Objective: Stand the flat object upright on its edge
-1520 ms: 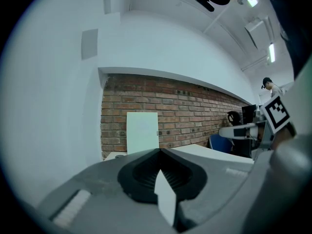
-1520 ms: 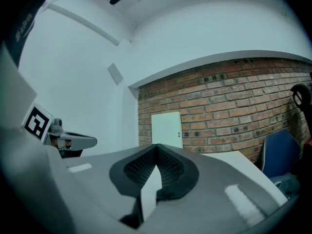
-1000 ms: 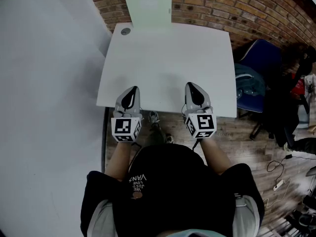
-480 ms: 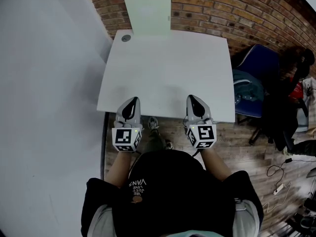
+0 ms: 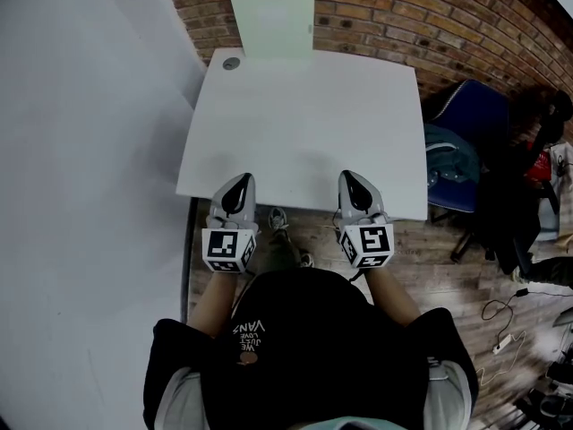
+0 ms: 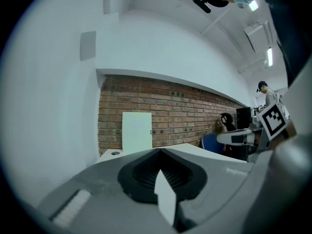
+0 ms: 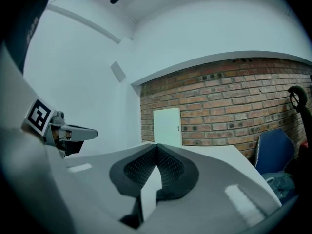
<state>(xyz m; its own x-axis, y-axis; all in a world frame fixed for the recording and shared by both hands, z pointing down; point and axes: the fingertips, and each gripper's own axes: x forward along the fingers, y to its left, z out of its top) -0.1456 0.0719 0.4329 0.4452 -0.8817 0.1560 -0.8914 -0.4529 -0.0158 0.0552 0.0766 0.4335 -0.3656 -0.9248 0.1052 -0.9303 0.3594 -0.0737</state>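
Note:
A pale green flat board (image 5: 272, 19) stands upright on its edge at the far end of the white table (image 5: 304, 124), leaning against the brick wall. It also shows as the board (image 6: 137, 131) in the left gripper view and the board (image 7: 167, 126) in the right gripper view. My left gripper (image 5: 239, 181) hovers over the table's near left edge, jaws shut, nothing between them. The right gripper (image 5: 352, 179) sits at the near right edge, also shut and empty. Both are far from the board.
A round grey cable port (image 5: 232, 62) sits in the table's far left corner. A blue chair (image 5: 461, 141) with clothing stands right of the table. A white wall (image 5: 89, 150) borders the left. Cables lie on the wooden floor (image 5: 501, 321) at right.
The head view has shifted slightly; both grippers stay at the near table edge, shut. The board has not moved.

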